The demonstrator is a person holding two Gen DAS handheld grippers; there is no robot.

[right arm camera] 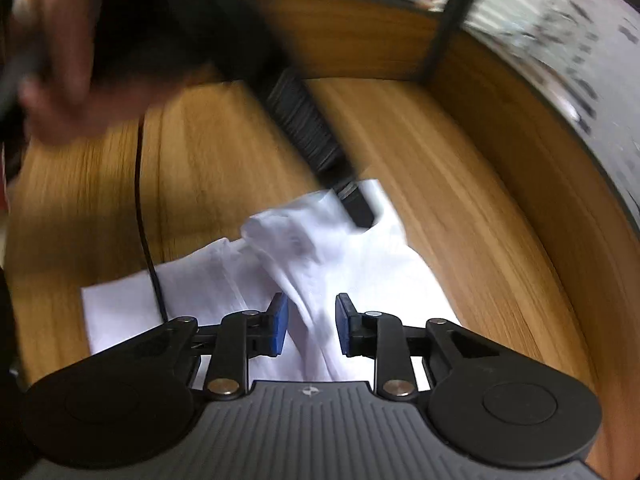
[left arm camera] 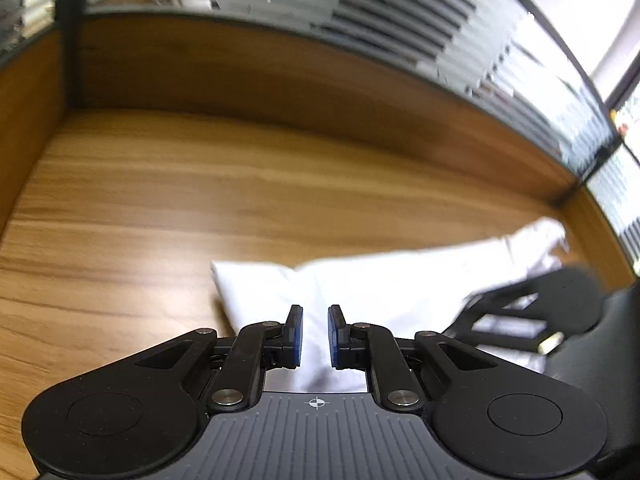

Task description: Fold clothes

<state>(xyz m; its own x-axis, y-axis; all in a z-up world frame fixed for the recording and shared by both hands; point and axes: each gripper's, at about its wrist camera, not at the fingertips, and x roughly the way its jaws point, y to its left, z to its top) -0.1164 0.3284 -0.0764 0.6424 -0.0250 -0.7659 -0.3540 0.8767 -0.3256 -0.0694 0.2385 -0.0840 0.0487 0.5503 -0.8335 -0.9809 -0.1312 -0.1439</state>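
Right wrist view blurs the hand (right arm camera: 56, 60); the white garment (right arm camera: 340, 256) stretches away along the desk (right arm camera: 460, 184), both grippers' fingers parted, gripping nothing.

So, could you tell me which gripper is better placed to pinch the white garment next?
Probably the right. The right gripper stands open astride a raised ridge of the white garment; the left gripper sits at its far edge, jaws nearly closed.

A crumpled white cloth garment (left arm camera: 380, 280) lies on the wood-grain counter (left arm camera: 200, 200). The left gripper (left arm camera: 315, 336) hovers at the garment's near edge, its 2 blue-padded fingers (left arm camera: 295, 336) slightly apart, nothing pinched. The blurred black right gripper (left arm camera: 532, 312) sits over the garment's right part.
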